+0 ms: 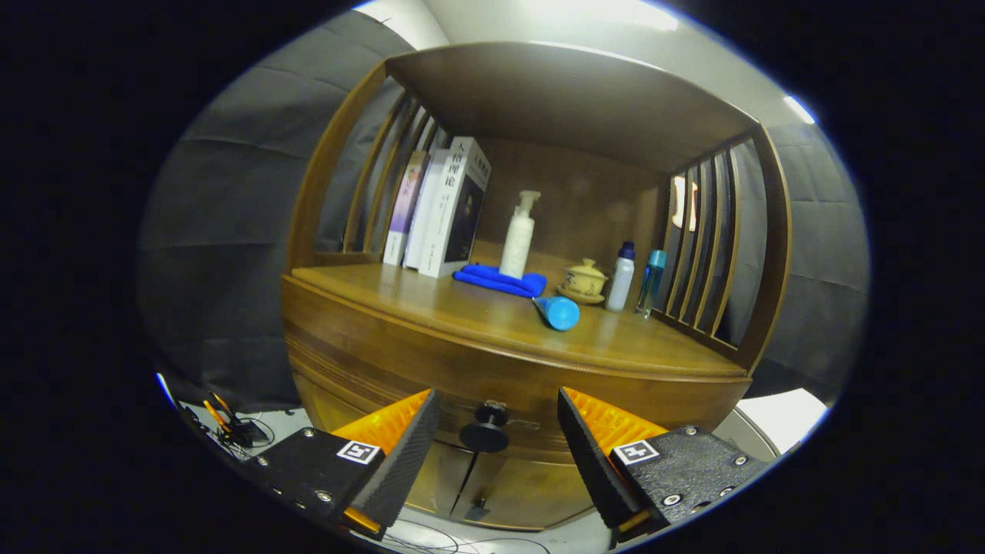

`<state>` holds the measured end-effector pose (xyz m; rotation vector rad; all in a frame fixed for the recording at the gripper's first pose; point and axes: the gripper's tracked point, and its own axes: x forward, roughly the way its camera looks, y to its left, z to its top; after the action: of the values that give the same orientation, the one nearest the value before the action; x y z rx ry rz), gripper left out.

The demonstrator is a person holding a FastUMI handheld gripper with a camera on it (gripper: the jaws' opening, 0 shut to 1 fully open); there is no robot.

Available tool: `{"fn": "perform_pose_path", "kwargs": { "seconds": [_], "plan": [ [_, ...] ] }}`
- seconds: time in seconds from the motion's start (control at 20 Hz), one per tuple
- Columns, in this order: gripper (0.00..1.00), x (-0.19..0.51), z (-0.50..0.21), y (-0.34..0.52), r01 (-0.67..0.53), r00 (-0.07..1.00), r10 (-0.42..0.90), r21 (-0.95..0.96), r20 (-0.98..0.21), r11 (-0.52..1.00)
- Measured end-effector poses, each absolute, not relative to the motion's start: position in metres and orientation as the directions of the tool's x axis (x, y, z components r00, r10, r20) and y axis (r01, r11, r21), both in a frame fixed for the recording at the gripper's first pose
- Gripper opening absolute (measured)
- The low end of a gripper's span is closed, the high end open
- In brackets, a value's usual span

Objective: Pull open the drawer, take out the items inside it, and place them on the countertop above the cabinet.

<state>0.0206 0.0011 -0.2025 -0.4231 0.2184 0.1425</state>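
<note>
Gripper (499, 431) open, fingers spread wide, gripping nothing; drawer knob (484, 428) sits in the gap between the fingertips, touching neither. Knob is dark and round, mounted on the curved front of the drawer (431, 362), which looks shut – front flush with the cabinet (492, 492) body; contents hidden. Below the drawer, two cabinet doors with a small dark pull (477, 511) at their seam.

Countertop (462, 308) above the drawer, well beyond the fingers, under a wooden canopy with slatted sides. At the back left corner: three upright books (439, 208) leaning together; the nearest has a white spine and cover with large printed characters, too small to read off reliably; the far one has a purple cover. Blue folded cloth (500, 280) lies just right of the books, mid-worktop; white pump bottle (519, 237) stands upright at or on the back edge of the cloth – cannot tell if it rests on it. Blue rounded object (559, 312) lies on its side nearer the front edge, just in front of the cloth's right end. Cream lidded cup on a saucer (584, 280) toward the back right; white bottle with blue cap (621, 277) upright just right of it; clear teal bottle (650, 282) upright beside that, near the right slats. No label text legible on any bottle.

Floor left of the cabinet: cables and small orange-handled tools (227, 423), blurred.
</note>
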Motion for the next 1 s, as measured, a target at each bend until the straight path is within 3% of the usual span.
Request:
{"fn": "perform_pose_path", "kwargs": {
  "seconds": [0.3,0.65,1.0],
  "plan": [
    [0.94,0.000,-0.132,0.025,-0.231,0.972,0.194,-0.365,-0.135,0.902],
    [0.94,-0.005,-0.013,0.007,-0.158,0.984,0.176,-0.324,0.025,0.933],
    [0.94,0.000,0.020,-0.013,-0.063,0.997,0.044,-0.316,-0.065,0.947]
  ]
}}
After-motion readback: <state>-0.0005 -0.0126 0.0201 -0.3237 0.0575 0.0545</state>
